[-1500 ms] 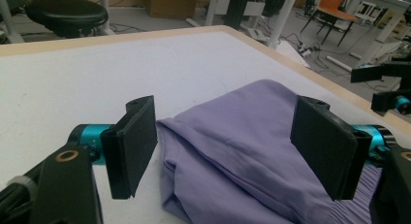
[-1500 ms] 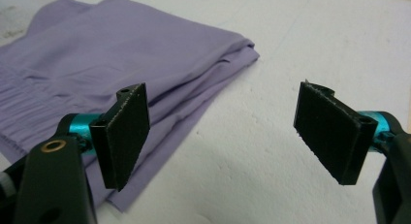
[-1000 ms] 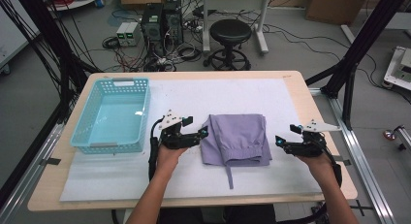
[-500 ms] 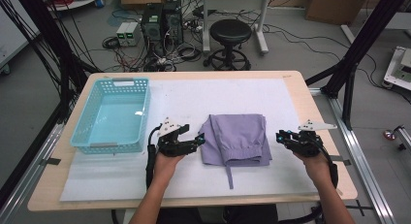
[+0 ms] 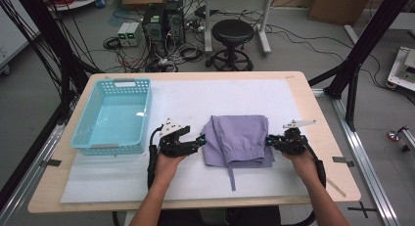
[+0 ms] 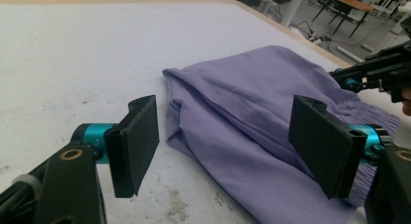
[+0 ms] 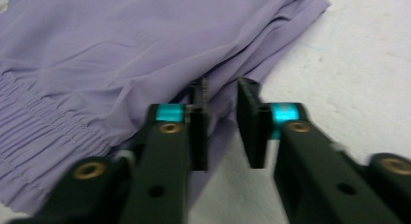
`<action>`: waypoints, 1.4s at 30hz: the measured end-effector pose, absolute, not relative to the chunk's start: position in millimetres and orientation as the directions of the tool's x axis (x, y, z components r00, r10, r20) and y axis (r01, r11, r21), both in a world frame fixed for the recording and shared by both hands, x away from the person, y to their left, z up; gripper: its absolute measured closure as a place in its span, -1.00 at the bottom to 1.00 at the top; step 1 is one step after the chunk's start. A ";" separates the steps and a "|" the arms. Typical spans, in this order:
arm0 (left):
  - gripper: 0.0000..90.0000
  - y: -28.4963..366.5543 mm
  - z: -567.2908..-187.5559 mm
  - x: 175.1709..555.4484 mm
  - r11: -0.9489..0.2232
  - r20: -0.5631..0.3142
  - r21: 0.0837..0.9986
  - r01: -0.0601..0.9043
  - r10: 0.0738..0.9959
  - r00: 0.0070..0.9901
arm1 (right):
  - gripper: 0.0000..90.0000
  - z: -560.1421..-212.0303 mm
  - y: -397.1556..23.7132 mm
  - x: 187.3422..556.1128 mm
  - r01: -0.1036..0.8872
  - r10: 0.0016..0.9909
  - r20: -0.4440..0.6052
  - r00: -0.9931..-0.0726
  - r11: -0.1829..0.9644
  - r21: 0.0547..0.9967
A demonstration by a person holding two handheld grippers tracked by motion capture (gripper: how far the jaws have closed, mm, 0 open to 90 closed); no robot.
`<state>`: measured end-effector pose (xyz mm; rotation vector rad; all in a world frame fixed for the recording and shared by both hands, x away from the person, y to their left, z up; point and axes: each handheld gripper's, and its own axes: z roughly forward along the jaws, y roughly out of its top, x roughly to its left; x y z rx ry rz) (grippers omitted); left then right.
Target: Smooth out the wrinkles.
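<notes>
A folded purple garment [image 5: 242, 138] with an elastic waistband and a loose drawstring [image 5: 231, 174] lies on the white mat [image 5: 220, 96]. My left gripper [image 5: 200, 140] rests at its left edge, open wide; in the left gripper view [image 6: 225, 136] the garment's [image 6: 252, 88] folded corner lies between the jaws, untouched. My right gripper [image 5: 270, 140] is at the garment's right edge. Its jaws [image 7: 222, 122] have just been closing and stand a narrow gap apart over the garment's [image 7: 121, 54] layered edge, with no fabric seen pinched.
A light blue plastic basket [image 5: 125, 82] stands empty at the table's left. The mat covers most of the wooden tabletop [image 5: 313, 108]. Beyond the far edge are a black stool [image 5: 234, 33], computers and cables on the floor.
My right gripper has moved left to the garment's right edge and its jaws have narrowed from wide to almost together. The left gripper has stayed put, open.
</notes>
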<state>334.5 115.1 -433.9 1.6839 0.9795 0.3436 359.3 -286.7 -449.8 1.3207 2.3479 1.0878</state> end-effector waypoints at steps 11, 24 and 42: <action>-0.26 114.2 -436.2 335.9 -0.052 -0.254 0.891 0.451 0.767 0.589 | 1.00 -443.3 -284.4 361.6 0.559 0.834 0.055 -0.549 0.317 0.766; 0.30 113.6 -435.5 344.0 -0.072 -0.237 0.893 0.445 0.766 0.598 | 0.85 -450.1 -291.0 365.9 0.586 0.876 0.048 -0.480 0.279 0.760; 0.86 73.7 -451.4 394.6 -0.257 -0.168 0.791 0.555 0.781 0.601 | 0.64 -443.0 -299.8 359.7 0.580 0.865 0.105 -0.491 0.235 0.780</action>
